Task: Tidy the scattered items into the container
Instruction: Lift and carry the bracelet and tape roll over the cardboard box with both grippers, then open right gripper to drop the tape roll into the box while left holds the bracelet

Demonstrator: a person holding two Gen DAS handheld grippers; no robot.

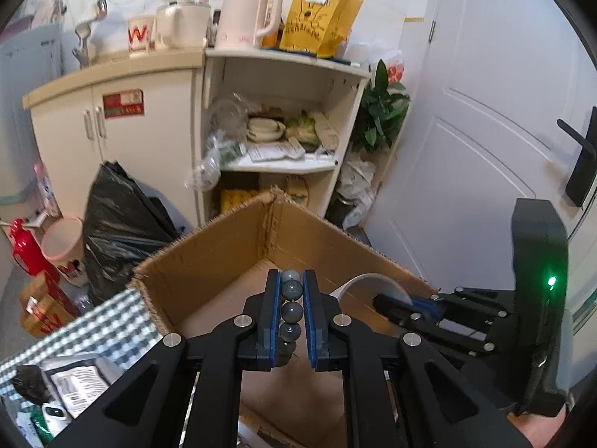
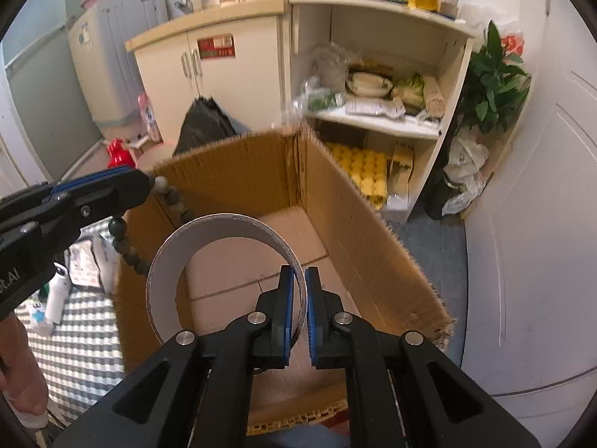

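An open cardboard box [image 1: 224,257] [image 2: 354,201] stands on the checked tablecloth. My left gripper [image 1: 291,283] is shut on a string of grey-green beads [image 1: 291,311], held over the box's inside. In the right wrist view the same gripper [image 2: 149,183] reaches in from the left, and the beads [image 2: 123,240] hang in a loop over the box's left wall. My right gripper [image 2: 297,280] is shut on the rim of a white tape ring [image 2: 164,261], held above the box floor. The ring [image 1: 367,280] and the right gripper [image 1: 406,304] show at right in the left wrist view.
Packets and a small white bottle [image 1: 74,377] [image 2: 56,295] lie on the checked cloth [image 1: 108,321] left of the box. Behind stand a cream cabinet [image 1: 123,119], open shelves [image 1: 283,130], a black rubbish bag [image 1: 115,231] and a white door [image 1: 485,149]. A hand [image 2: 22,366] shows at lower left.
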